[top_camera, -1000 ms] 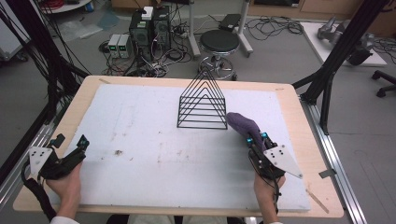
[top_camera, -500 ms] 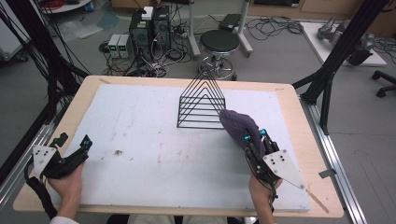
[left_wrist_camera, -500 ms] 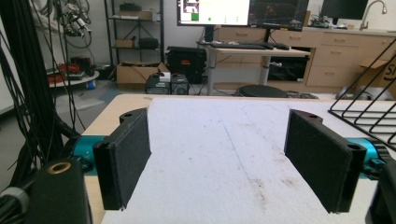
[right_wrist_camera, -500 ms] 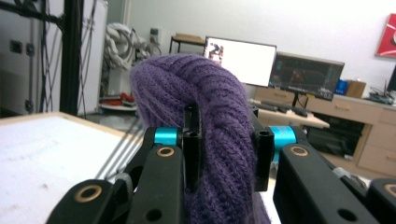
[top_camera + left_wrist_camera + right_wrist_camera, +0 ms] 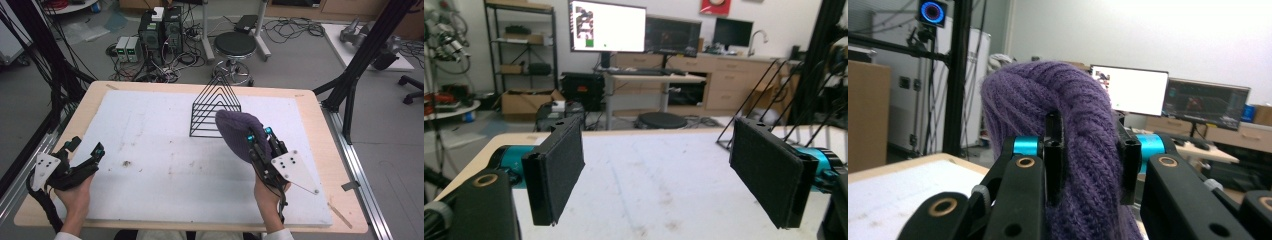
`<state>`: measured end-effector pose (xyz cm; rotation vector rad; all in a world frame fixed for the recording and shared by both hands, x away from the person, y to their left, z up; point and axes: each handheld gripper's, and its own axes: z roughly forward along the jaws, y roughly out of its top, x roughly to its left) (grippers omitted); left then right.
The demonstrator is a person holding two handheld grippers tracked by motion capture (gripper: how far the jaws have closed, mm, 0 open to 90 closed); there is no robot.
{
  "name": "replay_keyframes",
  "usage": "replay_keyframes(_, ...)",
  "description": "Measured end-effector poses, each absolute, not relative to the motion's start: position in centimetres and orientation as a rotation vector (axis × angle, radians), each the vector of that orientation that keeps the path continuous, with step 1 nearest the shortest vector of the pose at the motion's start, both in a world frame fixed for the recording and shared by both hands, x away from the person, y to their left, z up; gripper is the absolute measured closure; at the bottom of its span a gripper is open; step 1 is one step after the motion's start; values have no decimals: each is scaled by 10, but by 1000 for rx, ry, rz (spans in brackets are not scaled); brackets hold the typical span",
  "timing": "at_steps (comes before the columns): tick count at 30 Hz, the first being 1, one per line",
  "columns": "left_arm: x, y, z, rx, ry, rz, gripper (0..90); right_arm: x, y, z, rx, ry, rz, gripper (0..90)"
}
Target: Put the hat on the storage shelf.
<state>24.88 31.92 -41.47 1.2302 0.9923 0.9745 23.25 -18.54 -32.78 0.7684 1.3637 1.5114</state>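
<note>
From above, the right gripper (image 5: 258, 136) is clamped on a purple knitted hat (image 5: 234, 134), whose rounded bulk hangs off the jaws clear of the white mat (image 5: 165, 175), just in front of the black wire rack (image 5: 215, 106) and overlapping the rack's lower right corner in this view; whether hat and rack touch cannot be told. The grey three-cornered plate sits on top of that gripper, with the person's right hand (image 5: 267, 196) behind it near the table's front edge. The left gripper (image 5: 86, 154) rests low at the mat's left front corner, jaws apart with nothing between them, well apart from hat and rack. A small brown speck (image 5: 126, 163) lies on the mat just to the right of it. Left gripper view: both black pads stand wide, bare mat between them, the rack's wire legs (image 5: 774, 95) rising at the right beyond the far pad. Right gripper view: the hat (image 5: 1073, 135) is pinched between the two narrow jaws, ribbed knit bulging above and below the pads, the fold of fabric standing upright and blocking most of the room behind.
</note>
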Motion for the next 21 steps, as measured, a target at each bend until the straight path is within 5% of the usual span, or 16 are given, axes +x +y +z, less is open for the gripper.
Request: replay_keyframes(21, 270, 293, -396, 1220, 882, 861, 167, 247, -127, -288, 637, 1417, 1645, 734)
